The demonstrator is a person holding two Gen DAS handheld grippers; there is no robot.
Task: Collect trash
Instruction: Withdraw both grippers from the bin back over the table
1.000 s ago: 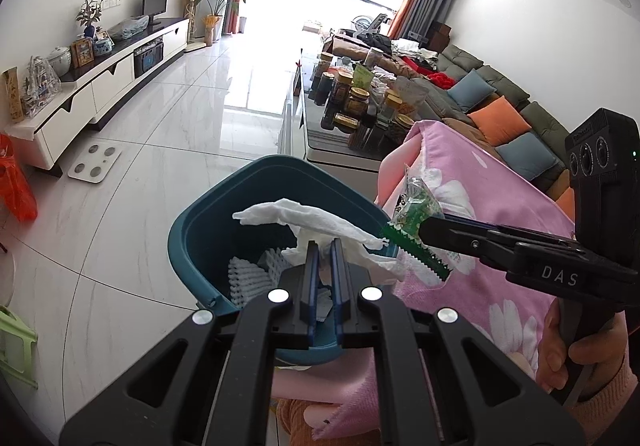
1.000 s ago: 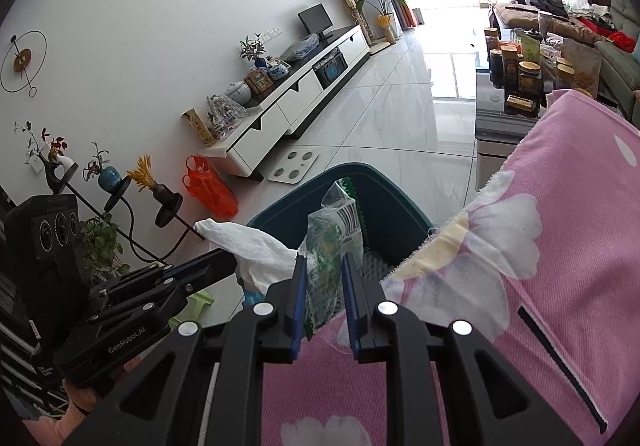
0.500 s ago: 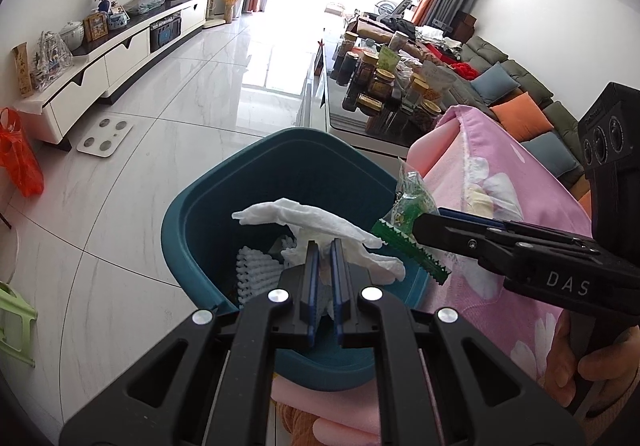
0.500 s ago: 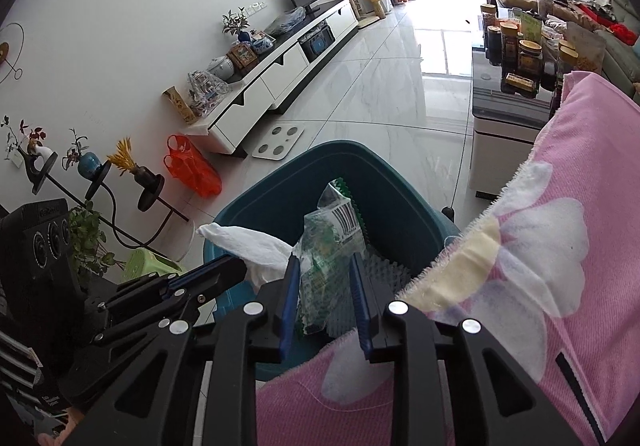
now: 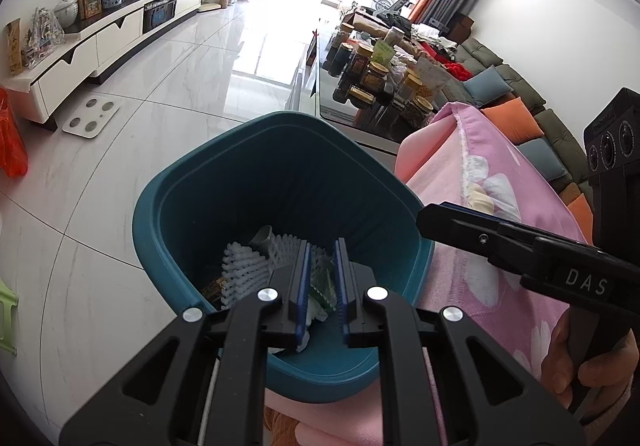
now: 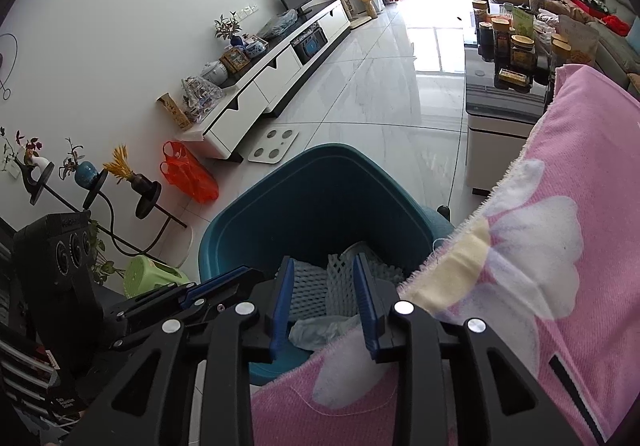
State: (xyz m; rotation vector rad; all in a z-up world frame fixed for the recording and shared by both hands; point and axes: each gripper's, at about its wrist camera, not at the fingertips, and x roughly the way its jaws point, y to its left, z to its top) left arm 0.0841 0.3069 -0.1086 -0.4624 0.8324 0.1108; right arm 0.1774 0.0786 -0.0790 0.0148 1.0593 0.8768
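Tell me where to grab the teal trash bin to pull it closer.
Probably the near rim of the teal trash bin, coming from above. It is a thin wall open at the top, so one jaw can drop inside and one outside. The body looks broad and curved, likely too wide to pinch. The pink blanket crowds the right-hand rim.

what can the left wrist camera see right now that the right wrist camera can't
Only the left wrist view shows the hand holding the right gripper, the sofa cushions, and the green wrapper lying in the bin below the left gripper.

Only the right wrist view shows the green stool, the flower vases on the black stand, and crumpled clear plastic at the bin's near edge.

Both show the teal bin holding white foam netting, the pink flowered cloth, the jar-covered table, the TV cabinet, and empty grippers.
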